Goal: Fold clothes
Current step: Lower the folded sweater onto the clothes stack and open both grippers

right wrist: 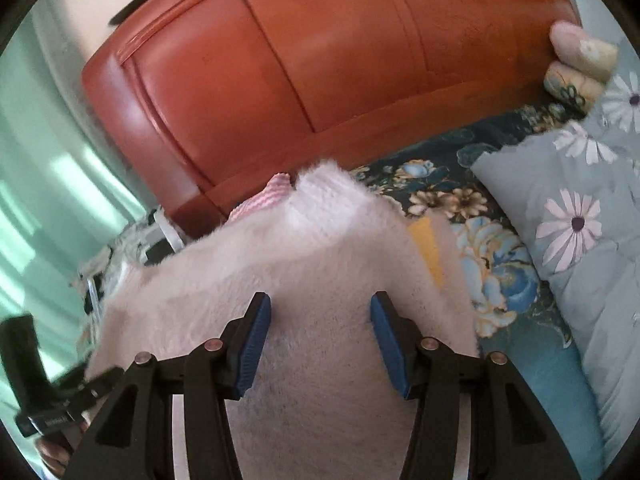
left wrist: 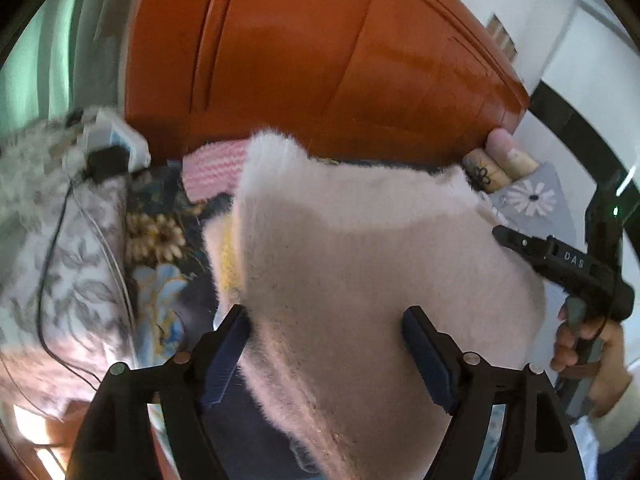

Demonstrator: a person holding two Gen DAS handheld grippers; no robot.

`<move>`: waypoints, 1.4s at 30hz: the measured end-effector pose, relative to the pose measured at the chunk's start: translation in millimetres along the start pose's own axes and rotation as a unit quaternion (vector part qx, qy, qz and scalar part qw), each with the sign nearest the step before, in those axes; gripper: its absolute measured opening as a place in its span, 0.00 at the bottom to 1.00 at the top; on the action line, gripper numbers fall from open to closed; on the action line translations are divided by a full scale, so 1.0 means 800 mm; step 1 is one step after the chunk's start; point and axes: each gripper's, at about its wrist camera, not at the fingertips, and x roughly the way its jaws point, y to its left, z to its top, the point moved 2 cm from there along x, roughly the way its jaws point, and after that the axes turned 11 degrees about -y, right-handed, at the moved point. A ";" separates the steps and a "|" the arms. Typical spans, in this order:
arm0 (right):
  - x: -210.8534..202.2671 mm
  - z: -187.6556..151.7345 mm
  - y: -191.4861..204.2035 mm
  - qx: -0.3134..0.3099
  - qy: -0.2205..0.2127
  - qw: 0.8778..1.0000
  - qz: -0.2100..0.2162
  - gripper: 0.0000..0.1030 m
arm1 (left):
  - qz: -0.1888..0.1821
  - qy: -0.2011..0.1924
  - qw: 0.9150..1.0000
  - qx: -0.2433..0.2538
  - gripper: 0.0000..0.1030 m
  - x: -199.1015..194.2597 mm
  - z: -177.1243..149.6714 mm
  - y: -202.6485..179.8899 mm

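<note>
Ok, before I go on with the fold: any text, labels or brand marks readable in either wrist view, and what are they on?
"DAS": white letters on the black body of the right tongs, seen in the left wrist view.
White print on the black body of the left tongs, at the lower left of the right wrist view: too small and blurred to read.
Nothing readable on the pink fuzzy sweater, the bedding or the headboard.

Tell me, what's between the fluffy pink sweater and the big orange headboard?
A striped pink knit cloth lies there beside the fluffy sweater, below the headboard; the left wrist view shows it best.
</note>
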 end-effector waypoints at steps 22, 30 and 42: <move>-0.154 -0.082 0.062 -0.004 -0.145 0.989 -0.043 0.71 | 0.059 -0.078 0.995 0.006 1.00 -0.121 -0.072 -0.043; -0.168 -0.194 0.074 0.008 -0.194 0.976 -0.098 0.83 | 0.084 -0.104 0.991 0.013 1.00 -0.131 -0.134 -0.079; -0.165 -0.280 0.054 0.074 -0.218 0.954 -0.190 0.83 | 0.137 -0.114 0.983 0.038 1.00 -0.115 -0.190 -0.087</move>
